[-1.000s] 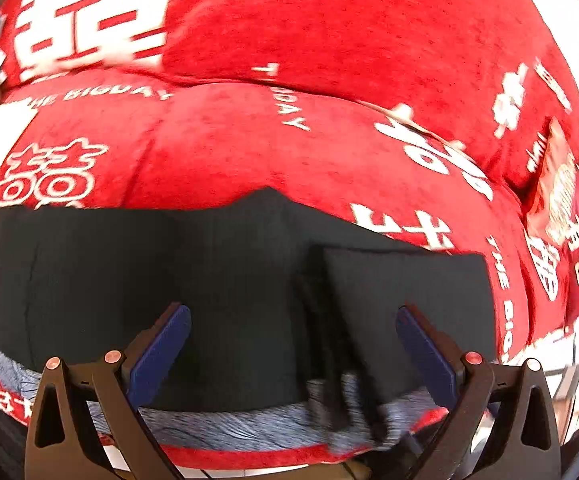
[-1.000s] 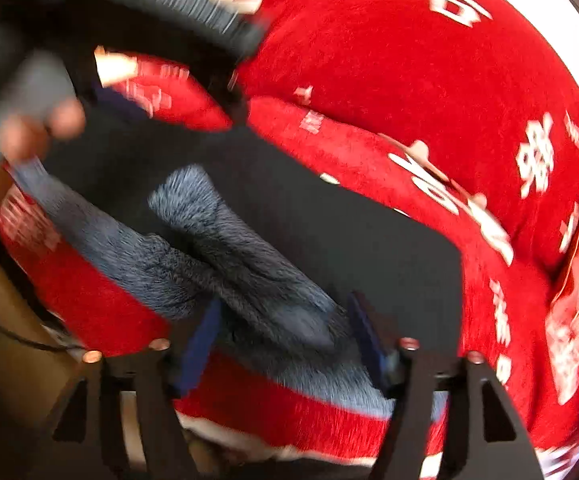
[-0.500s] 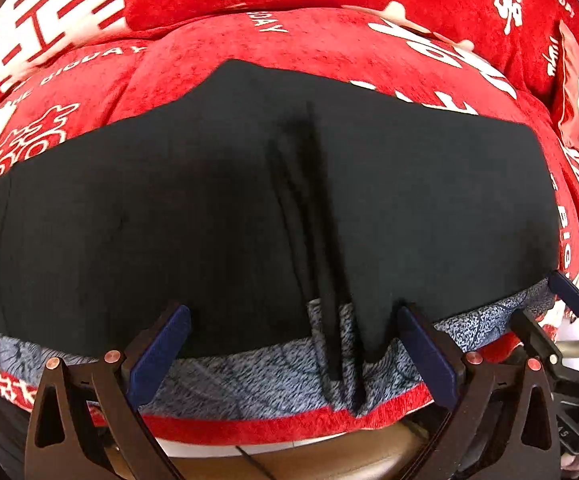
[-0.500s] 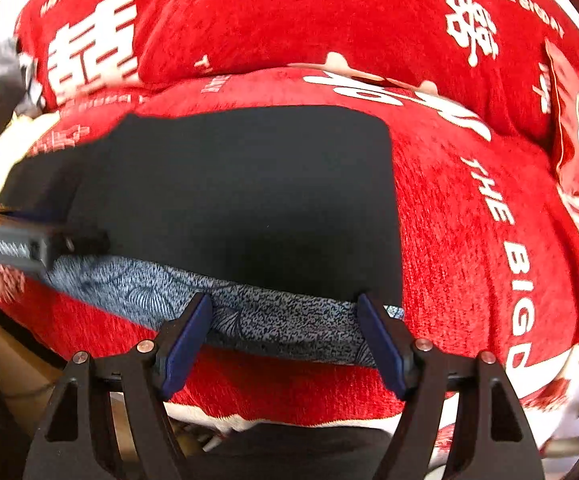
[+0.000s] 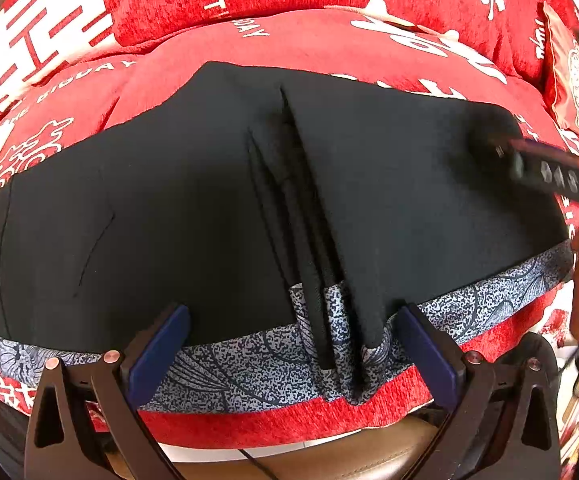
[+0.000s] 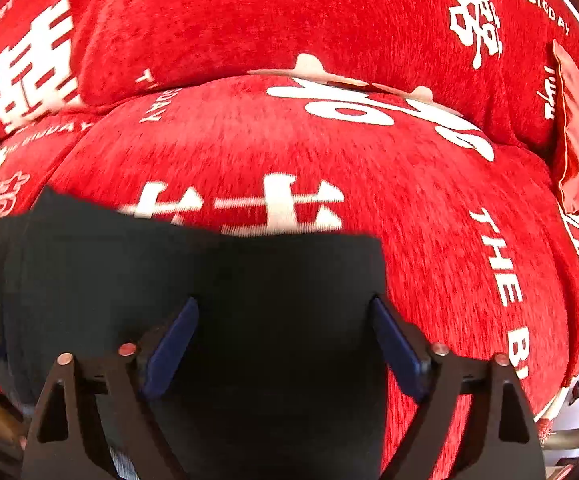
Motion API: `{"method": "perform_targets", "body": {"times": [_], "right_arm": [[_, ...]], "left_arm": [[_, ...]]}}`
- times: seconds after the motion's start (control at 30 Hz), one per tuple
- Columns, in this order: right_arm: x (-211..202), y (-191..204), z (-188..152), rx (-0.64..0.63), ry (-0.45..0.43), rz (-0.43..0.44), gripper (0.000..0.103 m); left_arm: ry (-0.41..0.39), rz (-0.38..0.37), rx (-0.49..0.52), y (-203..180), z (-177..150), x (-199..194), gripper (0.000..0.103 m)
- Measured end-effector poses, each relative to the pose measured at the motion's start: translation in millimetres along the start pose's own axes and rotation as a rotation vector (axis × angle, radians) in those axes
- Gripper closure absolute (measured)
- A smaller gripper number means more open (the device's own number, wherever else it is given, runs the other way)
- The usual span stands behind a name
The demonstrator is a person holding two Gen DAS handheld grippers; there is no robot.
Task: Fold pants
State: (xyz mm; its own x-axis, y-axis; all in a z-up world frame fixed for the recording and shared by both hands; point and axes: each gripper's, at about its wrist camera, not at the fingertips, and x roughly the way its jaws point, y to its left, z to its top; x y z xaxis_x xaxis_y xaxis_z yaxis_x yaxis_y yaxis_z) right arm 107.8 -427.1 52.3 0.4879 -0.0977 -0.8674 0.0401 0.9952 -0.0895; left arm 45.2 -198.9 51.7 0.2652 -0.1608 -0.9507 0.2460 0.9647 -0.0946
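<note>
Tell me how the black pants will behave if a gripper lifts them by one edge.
The pants are probably floppy: loose pleats already stand at their middle, so a lifted edge should sag. They likely weigh little, since they lie thin on the red cover. The plush cover may grip them, so they would bunch rather than slide.

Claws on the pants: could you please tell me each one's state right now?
Left claw: open, holding nothing, over the pants.
Right claw: opening, nothing gripped.

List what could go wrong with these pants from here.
1. The bunched pleat mid-pants may get folded in as a crease.
2. The grey patterned lining hangs at the red cushion edge; a tug could drag it off.
3. The right gripper, jaws opening with only cloth beneath, might grab uneven layers.
</note>
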Motion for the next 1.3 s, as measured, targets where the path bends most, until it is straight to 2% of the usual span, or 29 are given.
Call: {"method": "perform_targets", "body": {"times": [0.07, 0.1, 0.17, 0.23, 0.33, 0.4, 0.5, 0.57, 0.73, 0.8, 0.87, 0.97, 1.1, 1.17, 1.23, 1.3], "right_arm": [[0.4, 0.2, 2.6, 0.011, 0.006, -0.009, 0.013], [-8.0, 0.8, 1.4, 0.027, -0.012, -0.016, 0.016], [-24.4, 4.9, -5.3, 0.023, -0.075, -0.002, 0.016], [-34.8, 13.1, -15.9, -0.009, -0.109, -0.003, 0.016], [-33.3, 20.8, -32.7, -0.031, -0.082, 0.027, 0.016], [-31.0, 28.8, -48.0, -0.076, -0.072, -0.008, 0.016], [-35.6, 35.8, -65.7, -0.129, -0.078, -0.053, 0.015], [-43.6, 31.6, -76.9, -0.107, -0.077, -0.029, 0.015], [-53.4, 28.3, -106.8, -0.101, -0.045, 0.0, 0.015], [-58.0, 31.1, -114.9, -0.121, -0.031, -0.017, 0.015], [-65.4, 31.4, -116.8, -0.121, -0.044, -0.021, 0.015], [-74.7, 25.8, -104.8, -0.078, -0.09, -0.02, 0.015], [-64.2, 21.3, -72.4, -0.043, -0.109, -0.055, 0.015], [-51.0, 20.2, -63.4, -0.035, -0.077, -0.059, 0.015], [-39.2, 19.7, -63.6, -0.017, -0.045, -0.057, 0.015], [-40.4, 25.2, -70.4, -0.049, -0.065, -0.088, 0.014]], "left_arm": [[0.002, -0.003, -0.001, -0.7, 0.8, -0.9, 0.0], [0.007, -0.011, -0.004, 0.8, 1.8, -2.0, 0.0], [0.01, -0.034, -0.034, 8.5, 4.7, -6.8, 0.0], [-0.023, -0.03, -0.096, 18.4, 12.4, -14.8, 0.0], [-0.052, -0.017, -0.166, 29.2, 27.3, -20.3, 0.0], [-0.042, 0.002, -0.197, 33.0, 35.3, -17.2, 0.0], [0.002, 0.041, -0.159, 27.3, 41.0, -2.3, 0.0], [-0.016, 0.047, -0.147, 25.4, 38.1, -2.3, 0.0], [0.006, -0.001, -0.158, 30.4, 35.3, -6.1, 0.0], [-0.007, -0.008, -0.174, 33.3, 34.7, -15.4, 0.0], [-0.056, -0.026, -0.169, 29.9, 37.6, -28.3, 0.0], [-0.081, -0.03, -0.126, 15.4, 49.5, -32.6, 0.0], [-0.037, 0.015, -0.102, -2.7, 71.5, -12.3, 0.0], [-0.003, 0.026, -0.111, -3.8, 79.1, 2.7, 0.0], [0.004, 0.032, -0.119, -3.1, 81.1, 12.1, 0.0], [-0.006, 0.029, -0.111, -3.1, 79.6, 11.1, 0.0]]}}
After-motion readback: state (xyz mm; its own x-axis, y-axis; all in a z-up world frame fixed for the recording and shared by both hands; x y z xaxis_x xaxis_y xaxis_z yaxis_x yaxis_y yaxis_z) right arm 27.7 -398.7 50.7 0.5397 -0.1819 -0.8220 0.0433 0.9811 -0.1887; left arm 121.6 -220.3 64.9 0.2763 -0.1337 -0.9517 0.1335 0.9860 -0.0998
